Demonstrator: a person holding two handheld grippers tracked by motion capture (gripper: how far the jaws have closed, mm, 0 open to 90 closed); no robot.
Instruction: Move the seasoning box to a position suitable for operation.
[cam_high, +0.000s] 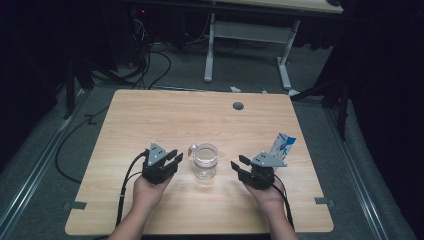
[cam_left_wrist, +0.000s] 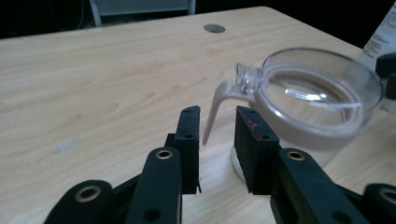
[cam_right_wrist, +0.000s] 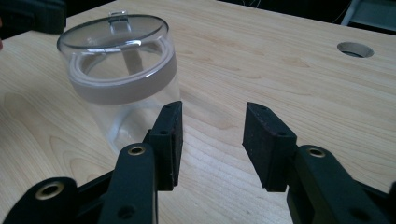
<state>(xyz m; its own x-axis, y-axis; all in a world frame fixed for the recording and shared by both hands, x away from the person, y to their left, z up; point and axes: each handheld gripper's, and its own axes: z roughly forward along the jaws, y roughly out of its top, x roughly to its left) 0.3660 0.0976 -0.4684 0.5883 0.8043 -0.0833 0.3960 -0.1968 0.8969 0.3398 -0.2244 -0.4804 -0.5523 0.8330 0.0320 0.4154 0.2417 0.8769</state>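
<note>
Left gripper (cam_high: 176, 156): jaws apart, empty, aimed at the handle of the clear lidded plastic jar (cam_high: 205, 161), which stands on the pale wooden table (cam_high: 150, 115) between both tools. Right gripper (cam_high: 238, 164): jaws apart, empty, just beside the jar.

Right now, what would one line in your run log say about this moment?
left gripper: open, jaws either side of jar's latch lever, not gripping | right gripper: open, empty, beside jar | clear lidded jar: upright on table | blue-white packet: behind right gripper

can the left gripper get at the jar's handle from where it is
Probably yes: the left gripper is open and lined up with the jar's handle, bare table between them and nothing in the way.
</note>
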